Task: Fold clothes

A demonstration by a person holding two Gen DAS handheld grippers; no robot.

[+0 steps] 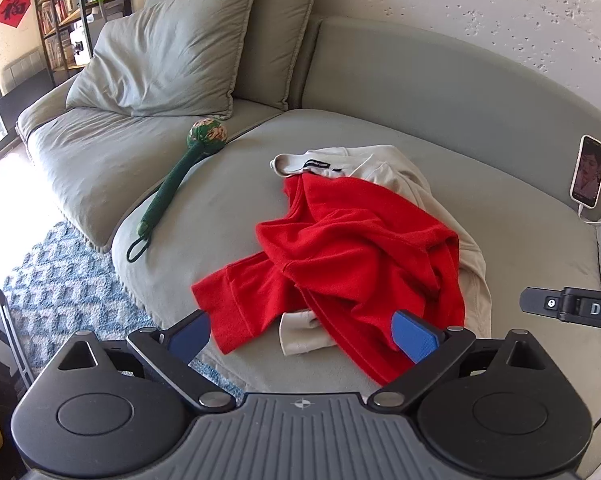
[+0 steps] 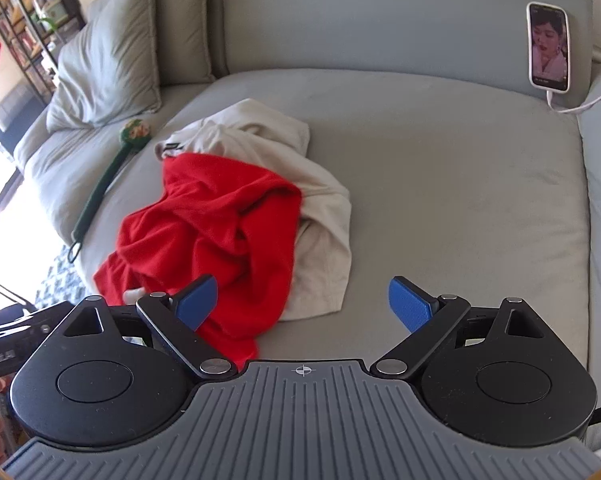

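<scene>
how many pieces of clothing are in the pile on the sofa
2: a red garment crumpled on top, and a cream garment beneath it, showing at the back and right. More could be hidden underneath.

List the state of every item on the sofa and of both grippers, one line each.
red garment: crumpled, unfolded, on top of the beige one
beige garment: crumpled, partly covered
phone: screen lit, cable plugged in, propped upright
left gripper: open, empty
right gripper: open, empty

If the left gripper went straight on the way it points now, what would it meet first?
Most likely the red garment: the open left gripper points at its crumpled near edge, which lies over the beige garment. Depth is uncertain.
</scene>
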